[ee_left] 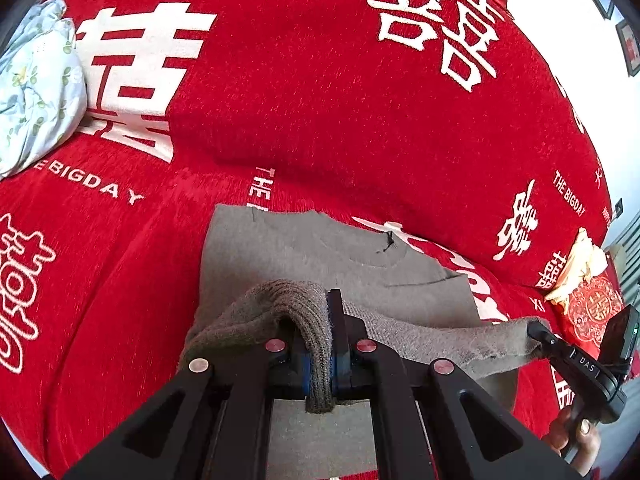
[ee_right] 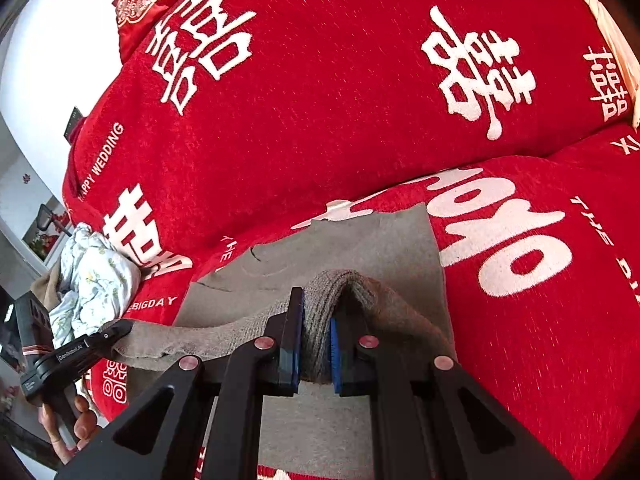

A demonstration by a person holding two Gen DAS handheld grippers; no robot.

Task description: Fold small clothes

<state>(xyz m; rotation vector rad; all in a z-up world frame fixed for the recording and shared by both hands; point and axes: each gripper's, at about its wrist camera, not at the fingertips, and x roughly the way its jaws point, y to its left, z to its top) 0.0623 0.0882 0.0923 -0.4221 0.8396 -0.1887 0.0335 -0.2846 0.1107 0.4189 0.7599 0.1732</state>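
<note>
A small grey knit garment (ee_left: 320, 252) lies on the red bed cover, its far part flat with the neckline away from me; it also shows in the right wrist view (ee_right: 372, 240). My left gripper (ee_left: 320, 344) is shut on the ribbed hem at the garment's left corner, lifted off the bed. My right gripper (ee_right: 316, 344) is shut on the ribbed hem at the right corner, also lifted. The hem hangs stretched between them. The right gripper shows at the right edge of the left wrist view (ee_left: 560, 344); the left gripper shows at the left of the right wrist view (ee_right: 100, 340).
The red bed cover (ee_left: 280, 100) with white characters spreads all around. A pale floral bundle of cloth (ee_left: 36, 80) lies at the far left, also in the right wrist view (ee_right: 96, 272). A red embroidered pillow (ee_left: 592, 308) with cream cloth sits at the right.
</note>
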